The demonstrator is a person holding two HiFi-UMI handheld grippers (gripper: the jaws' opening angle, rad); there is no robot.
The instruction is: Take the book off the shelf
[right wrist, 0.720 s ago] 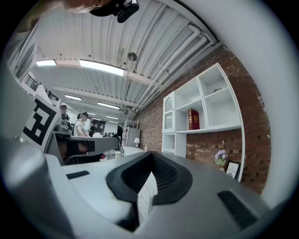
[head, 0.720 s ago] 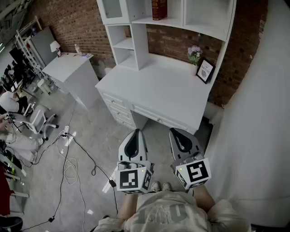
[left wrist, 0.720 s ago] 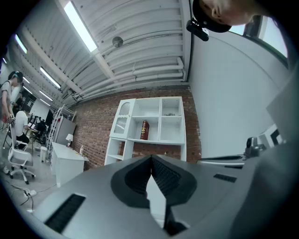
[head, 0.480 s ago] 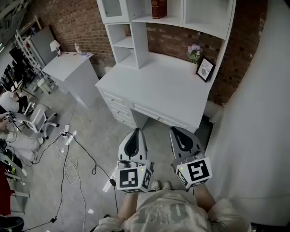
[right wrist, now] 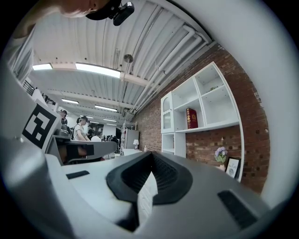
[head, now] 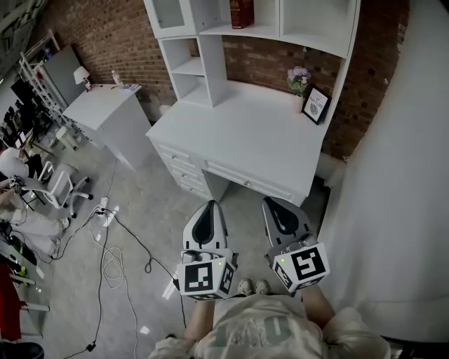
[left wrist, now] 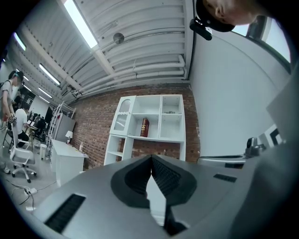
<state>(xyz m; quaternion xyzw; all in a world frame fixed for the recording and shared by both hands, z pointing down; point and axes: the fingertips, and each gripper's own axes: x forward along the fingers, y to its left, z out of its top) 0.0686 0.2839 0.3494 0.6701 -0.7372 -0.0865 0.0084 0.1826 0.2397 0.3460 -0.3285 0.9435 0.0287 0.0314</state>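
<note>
My left gripper (head: 209, 205) and right gripper (head: 271, 202) low before a white table (head: 245, 140), book (head: 241, 12) up on the shelf (head: 212, 70).
I hold both grippers side by side over the floor, just short of the table's front edge. Both sets of fingers are clenched together on nothing. The dark red book stands upright in the shelf's middle compartment, above the table, well apart from both grippers.
</note>
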